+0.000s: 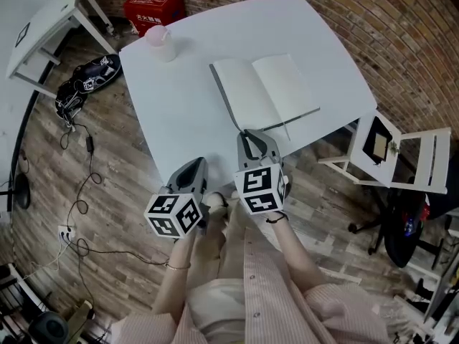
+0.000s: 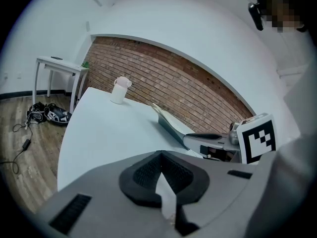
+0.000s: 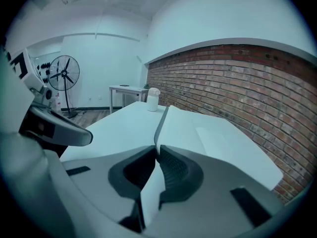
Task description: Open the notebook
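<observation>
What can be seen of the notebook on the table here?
The notebook lies open on the white table, slightly skewed, showing two blank pale pages split by a centre fold. A thin grey cover edges its left side, raised a little in the right gripper view. The right tool, tips closed, meets its near left corner, seemingly pinching the cover edge.
</observation>
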The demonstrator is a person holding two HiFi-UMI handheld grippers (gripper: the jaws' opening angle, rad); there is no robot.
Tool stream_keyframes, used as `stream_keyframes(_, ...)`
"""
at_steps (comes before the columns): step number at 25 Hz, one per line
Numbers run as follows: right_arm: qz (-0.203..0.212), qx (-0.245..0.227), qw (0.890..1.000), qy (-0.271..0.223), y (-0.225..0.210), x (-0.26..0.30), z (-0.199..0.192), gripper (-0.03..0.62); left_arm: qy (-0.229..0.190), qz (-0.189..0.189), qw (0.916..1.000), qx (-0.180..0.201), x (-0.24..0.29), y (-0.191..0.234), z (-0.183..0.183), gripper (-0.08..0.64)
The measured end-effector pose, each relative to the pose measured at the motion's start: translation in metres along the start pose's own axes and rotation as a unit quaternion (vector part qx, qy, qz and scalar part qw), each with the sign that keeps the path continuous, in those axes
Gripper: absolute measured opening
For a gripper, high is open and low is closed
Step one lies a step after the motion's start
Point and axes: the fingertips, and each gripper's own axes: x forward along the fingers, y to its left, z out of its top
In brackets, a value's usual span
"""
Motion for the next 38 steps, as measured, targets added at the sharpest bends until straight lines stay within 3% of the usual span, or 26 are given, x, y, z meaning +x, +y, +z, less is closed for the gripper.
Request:
stream_keyframes(15,0.006,-0.032,0.999,0.028,0.029,0.020,-0.023,0.026,0.004,0.012,0.9999,-0.004,-0.013,0.010,-0.012,-0.008)
stream_keyframes(26,0.043,0.017,0.998,0.034,0.041,0.024,-0.029,0.041,0.004,0.012,0.9999,0.002,-0.019,0.010,-0.013,-0.008)
stream_keyframes(33,0.069,0.059,0.996,-0.027,0.039,0.014,-0.015,0.040,-0.008,0.011,0.9998,0.014,-0.021,0.006,-0.005,-0.008)
stream_keyframes(38,0.087,0.096,0.989,-0.067,0.030,-0.003,0.002,0.020,-0.037,0.001,0.9983,0.044,-0.025,-0.002,0.015,-0.008)
